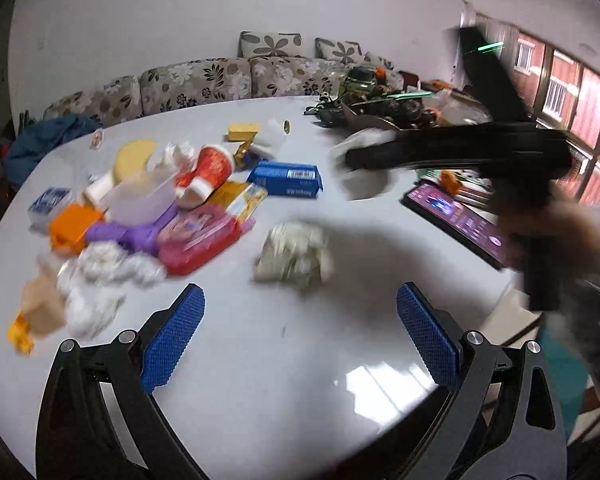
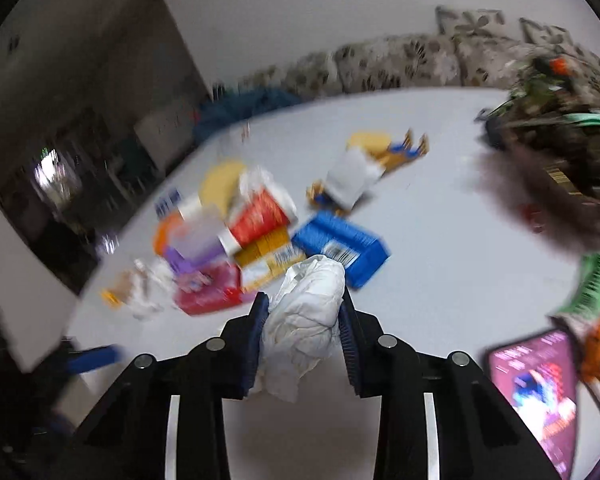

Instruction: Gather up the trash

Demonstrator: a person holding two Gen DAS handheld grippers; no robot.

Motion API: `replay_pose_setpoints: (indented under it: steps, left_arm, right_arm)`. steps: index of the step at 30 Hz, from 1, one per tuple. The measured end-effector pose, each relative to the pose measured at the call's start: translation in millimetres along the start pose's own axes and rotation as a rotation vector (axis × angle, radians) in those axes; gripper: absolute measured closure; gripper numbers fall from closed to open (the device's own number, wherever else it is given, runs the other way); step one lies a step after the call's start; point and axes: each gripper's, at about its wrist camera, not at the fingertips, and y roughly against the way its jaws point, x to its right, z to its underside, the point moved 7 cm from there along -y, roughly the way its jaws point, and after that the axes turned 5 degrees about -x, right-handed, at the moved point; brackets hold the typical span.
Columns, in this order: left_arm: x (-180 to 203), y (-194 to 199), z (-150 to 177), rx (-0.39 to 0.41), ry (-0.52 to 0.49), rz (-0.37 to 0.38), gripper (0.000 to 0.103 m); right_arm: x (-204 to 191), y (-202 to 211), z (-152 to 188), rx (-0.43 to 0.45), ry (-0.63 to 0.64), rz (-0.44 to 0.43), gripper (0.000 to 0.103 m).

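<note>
My left gripper [image 1: 300, 308] is open and empty above the white table [image 1: 300, 360], just short of a crumpled greenish-white paper wad [image 1: 294, 254]. My right gripper [image 2: 303, 300] is shut on a crumpled white tissue [image 2: 306, 320] and holds it above the table; it shows blurred in the left wrist view [image 1: 356, 152]. A heap of trash lies on the left: a red paper cup [image 1: 210, 168], a blue box [image 1: 286, 178], a red packet [image 1: 198, 240], a yellow packet [image 1: 238, 198], an orange box [image 1: 72, 230] and white tissues [image 1: 100, 280].
A tablet with a purple screen [image 1: 456, 216] lies at the table's right edge. Toys and clutter [image 1: 380, 100] fill the far right. A floral sofa [image 1: 200, 80] stands behind the table. A yellow block [image 1: 242, 131] sits farther back.
</note>
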Motion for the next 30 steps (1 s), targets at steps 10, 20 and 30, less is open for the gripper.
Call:
replay_pose_setpoints:
  steps: [10,20,30]
  left_arm:
    - [-10.9,-82.8,-18.4,-0.171,0.100,-0.074,0.058]
    - [21.5,74.6,51.7,-0.018,-0.047,0.046,0.059]
    - [0.4,43.1,205.3,-0.301,-0.058,-0.019,0.022]
  right_arm:
    - [26.6,59.0,36.7,0.064,-0.041,0.091,0.063]
    - [-67.6,54.2,100.1,-0.110,0.168,-0.210,0.064]
    - [-109.2,-56.8,236.4,-0.543,0.329,-0.215,0.037]
